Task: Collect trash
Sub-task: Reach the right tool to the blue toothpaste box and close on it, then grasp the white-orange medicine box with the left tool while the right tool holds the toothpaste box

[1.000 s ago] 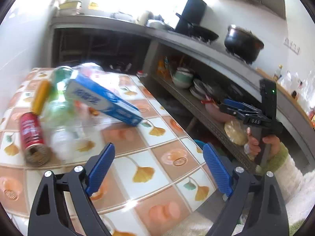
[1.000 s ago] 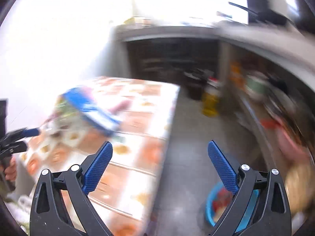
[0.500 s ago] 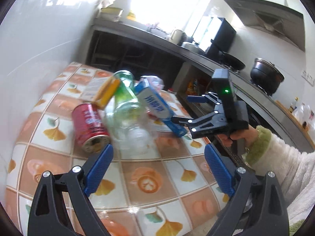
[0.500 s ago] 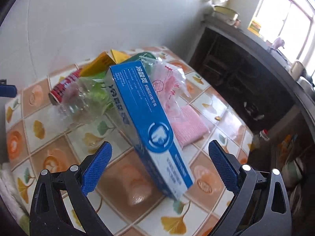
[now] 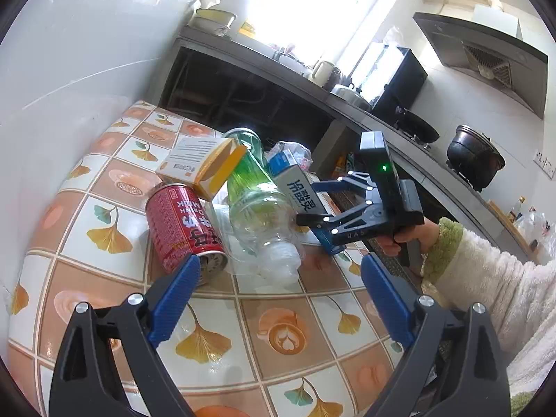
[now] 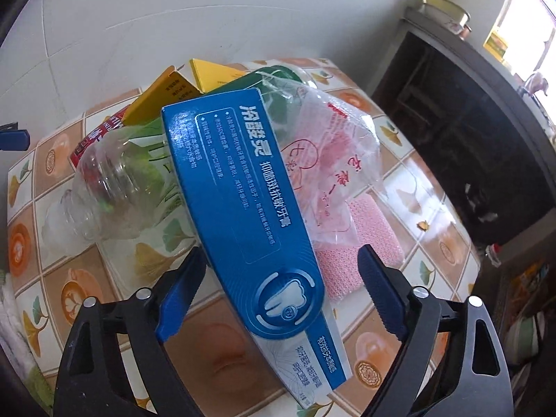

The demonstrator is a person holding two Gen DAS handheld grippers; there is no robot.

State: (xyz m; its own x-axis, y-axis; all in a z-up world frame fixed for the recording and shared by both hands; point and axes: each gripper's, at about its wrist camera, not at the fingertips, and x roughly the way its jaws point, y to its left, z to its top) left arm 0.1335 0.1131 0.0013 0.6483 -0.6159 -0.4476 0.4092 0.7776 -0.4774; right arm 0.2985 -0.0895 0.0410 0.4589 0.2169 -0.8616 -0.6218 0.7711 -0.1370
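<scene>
While the right gripper (image 6: 279, 293) hangs wide open over the table (image 6: 410, 187), a long blue toothpaste box (image 6: 243, 187) lies between its two blue fingers (image 6: 179, 299), and I cannot tell if they touch it. The box has white writing and a white tooth picture. It leans on a clear bottle with a green label (image 6: 114, 173). A thin plastic bag with red writing (image 6: 333, 153) lies beside it, on a pink cloth (image 6: 365, 239). The left gripper (image 5: 278, 300) is wide open too, holding nothing, near a red can (image 5: 182, 224) and a yellow box (image 5: 203, 163).
</scene>
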